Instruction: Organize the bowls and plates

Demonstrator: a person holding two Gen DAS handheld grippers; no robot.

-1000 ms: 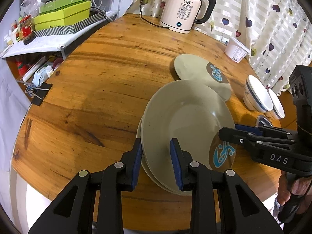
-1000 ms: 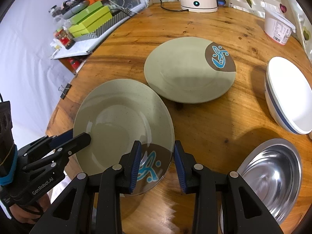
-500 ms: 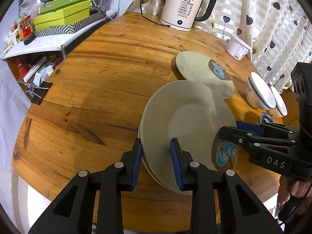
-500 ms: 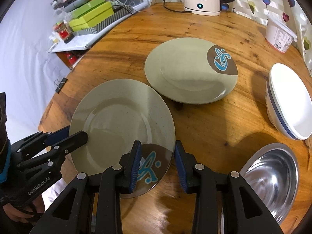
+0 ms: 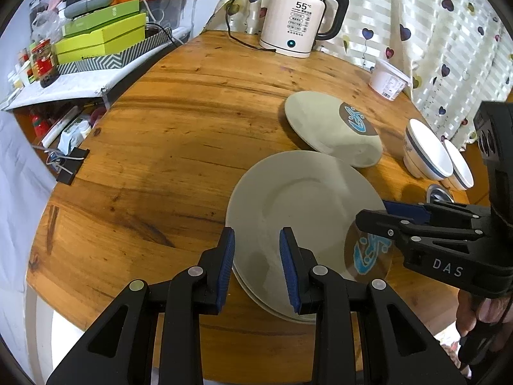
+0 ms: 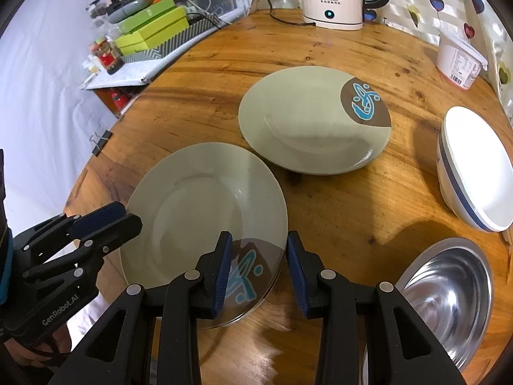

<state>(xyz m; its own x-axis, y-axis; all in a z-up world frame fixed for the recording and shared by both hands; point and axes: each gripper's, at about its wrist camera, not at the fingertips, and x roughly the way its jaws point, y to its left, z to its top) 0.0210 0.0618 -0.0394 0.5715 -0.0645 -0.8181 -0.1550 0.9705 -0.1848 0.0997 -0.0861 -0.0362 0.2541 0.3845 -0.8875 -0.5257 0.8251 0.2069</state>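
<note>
Both grippers, left (image 5: 256, 263) and right (image 6: 256, 269), straddle opposite rims of the near plate (image 6: 198, 211), jaws slightly apart, not pinching. A second plate (image 6: 304, 122) lies just beyond it, bowls (image 6: 477, 166) farther right.

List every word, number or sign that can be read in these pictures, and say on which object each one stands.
"55" with a small "°C": on the front of the white kettle.
"DAS": on the side of the right gripper.
"GenRobot.AI": on the side of the left gripper.
Kettle button labels under the number: too small to read.
Printed label with barcode on the white tub: blurred, unreadable.
Label on the red jar: unreadable.
</note>
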